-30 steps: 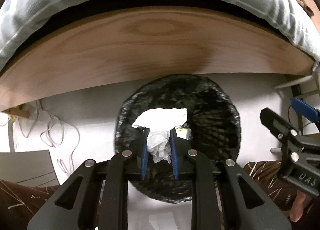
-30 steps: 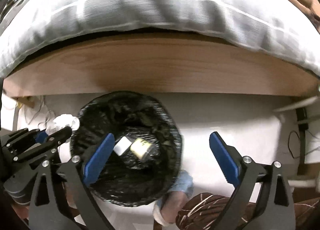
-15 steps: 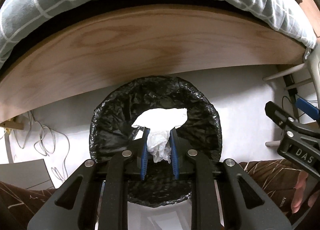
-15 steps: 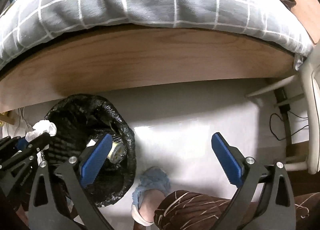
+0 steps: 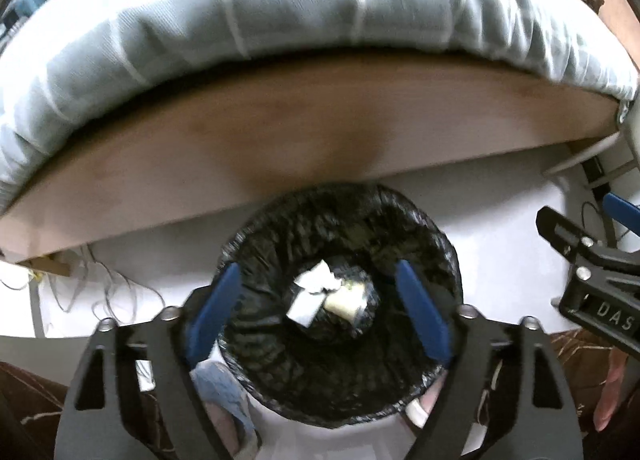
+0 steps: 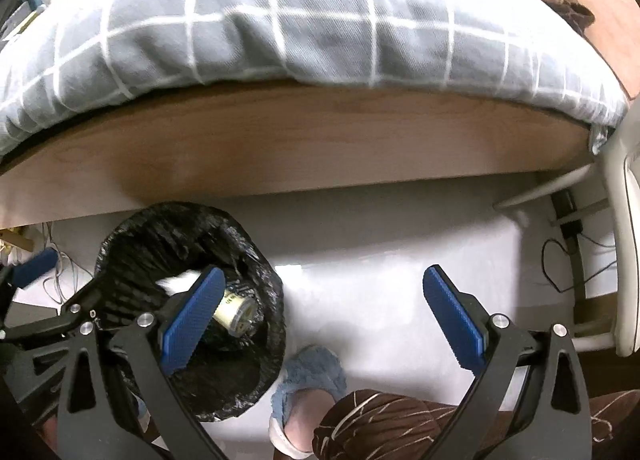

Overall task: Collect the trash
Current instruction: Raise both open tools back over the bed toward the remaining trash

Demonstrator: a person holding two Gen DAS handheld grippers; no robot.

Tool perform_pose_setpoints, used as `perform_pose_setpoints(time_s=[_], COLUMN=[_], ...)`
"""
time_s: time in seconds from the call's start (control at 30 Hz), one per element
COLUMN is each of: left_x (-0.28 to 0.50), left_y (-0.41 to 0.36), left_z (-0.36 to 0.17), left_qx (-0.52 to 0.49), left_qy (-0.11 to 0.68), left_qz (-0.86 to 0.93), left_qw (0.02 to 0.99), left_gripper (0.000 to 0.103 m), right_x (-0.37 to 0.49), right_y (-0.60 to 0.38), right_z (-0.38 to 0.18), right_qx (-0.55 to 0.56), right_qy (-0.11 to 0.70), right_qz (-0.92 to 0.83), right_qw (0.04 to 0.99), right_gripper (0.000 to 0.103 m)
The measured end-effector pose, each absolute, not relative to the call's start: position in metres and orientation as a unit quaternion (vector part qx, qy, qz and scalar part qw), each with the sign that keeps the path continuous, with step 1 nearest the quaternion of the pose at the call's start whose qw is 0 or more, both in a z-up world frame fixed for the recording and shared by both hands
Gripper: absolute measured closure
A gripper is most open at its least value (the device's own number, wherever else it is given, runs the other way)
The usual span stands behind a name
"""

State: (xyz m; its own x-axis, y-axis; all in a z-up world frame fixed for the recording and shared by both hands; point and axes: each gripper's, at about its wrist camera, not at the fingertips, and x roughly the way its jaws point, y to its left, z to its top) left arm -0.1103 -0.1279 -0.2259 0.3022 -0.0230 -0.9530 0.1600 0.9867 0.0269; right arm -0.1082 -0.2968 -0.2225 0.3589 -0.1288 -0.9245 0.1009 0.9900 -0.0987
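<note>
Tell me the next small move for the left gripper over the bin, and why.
Probably lift the left gripper clear of the bin and go look for more trash. Its jaws have just been opening and stand wide with nothing between them, and the tissue lies at the bottom of the liner beside a small can. The right gripper is open and empty too.

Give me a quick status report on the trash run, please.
Left gripper just opened, empty. Right gripper open, empty. Tissue in the bin. Nothing in the way.

Right claw's pad (image 6: 188, 320) hides tissue (image 6: 178, 283) (partly).
</note>
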Motion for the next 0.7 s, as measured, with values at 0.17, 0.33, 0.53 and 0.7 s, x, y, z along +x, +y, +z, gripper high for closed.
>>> perform_pose_setpoints(time_s=[0.17, 0.33, 0.53, 0.7], left_x=[-0.106, -0.104, -0.101, -0.093], left_y=[-0.114, -0.101, -0.080, -0.067], left_z=[-0.201, -0.173, -0.138, -0.116], left_qx=[0.049, 0.047, 0.027, 0.012], left_qy=[0.562, 0.536, 0.511, 0.500], left_qz=[-0.040, -0.029, -0.022, -0.014], left_qw=[0.825, 0.843, 0.859, 0.866], left_gripper=[0.006, 0.006, 0.006, 0.006], right_x=[-0.104, -0.098, -0.090, -0.080], right_y=[-0.287, -0.281, -0.279, -0.271], right_z=[-0.203, -0.171, -0.137, -0.111], right_qx=[-0.015, 0.001, 0.019, 0.012], right_qy=[0.540, 0.509, 0.472, 0.446], right_qz=[-0.060, -0.051, -0.043, -0.037], right_qw=[0.840, 0.860, 0.881, 0.894], right_gripper=[0.008, 0.008, 0.008, 0.008])
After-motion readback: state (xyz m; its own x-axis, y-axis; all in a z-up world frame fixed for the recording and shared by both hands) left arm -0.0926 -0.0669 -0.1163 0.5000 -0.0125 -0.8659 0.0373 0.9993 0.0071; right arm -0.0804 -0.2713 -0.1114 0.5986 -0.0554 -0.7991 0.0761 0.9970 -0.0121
